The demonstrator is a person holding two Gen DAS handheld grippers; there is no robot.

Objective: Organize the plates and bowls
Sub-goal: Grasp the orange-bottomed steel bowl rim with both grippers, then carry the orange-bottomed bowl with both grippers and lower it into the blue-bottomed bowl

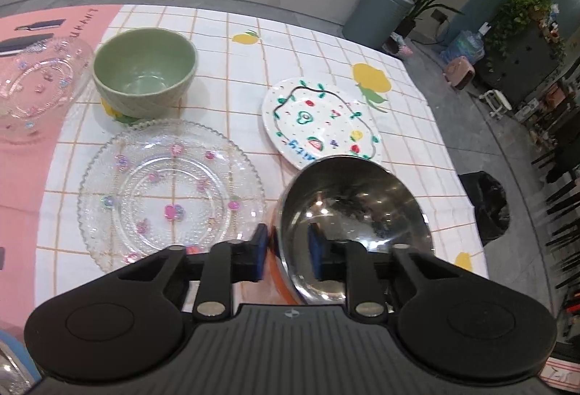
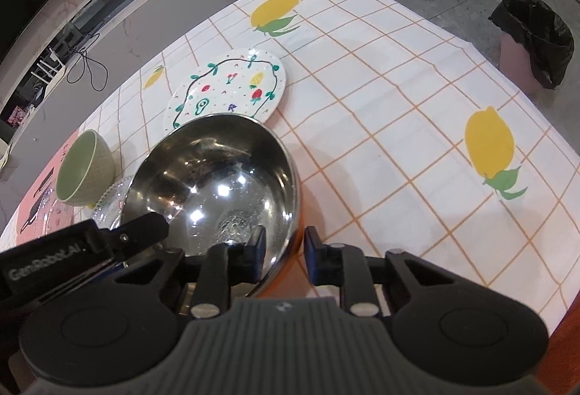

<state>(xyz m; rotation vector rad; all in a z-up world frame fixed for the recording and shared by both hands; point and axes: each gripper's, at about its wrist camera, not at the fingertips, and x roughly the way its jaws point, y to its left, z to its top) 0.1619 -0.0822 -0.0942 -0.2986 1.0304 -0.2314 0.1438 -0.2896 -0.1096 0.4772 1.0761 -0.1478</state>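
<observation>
Right wrist: both tools [image 2: 283, 252] [image 1: 288, 252] clamp steel bowl [image 2: 217, 170] rim; tablecloth [image 2: 398, 127] open rightward.

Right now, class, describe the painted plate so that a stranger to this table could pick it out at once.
Start from the checked tablecloth with yellow lemons. Just beyond the shiny steel bowl, which both grippers straddle at its rim, lies the painted plate, its near edge hidden behind the bowl. Unlike the clear glass plates beside it, it is opaque white, with small fruits inside a dark wavy line.

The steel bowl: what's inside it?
The steel bowl holds no dishes or food, only reflections. One of the right gripper's fingers hides part of the near inner wall.
</observation>
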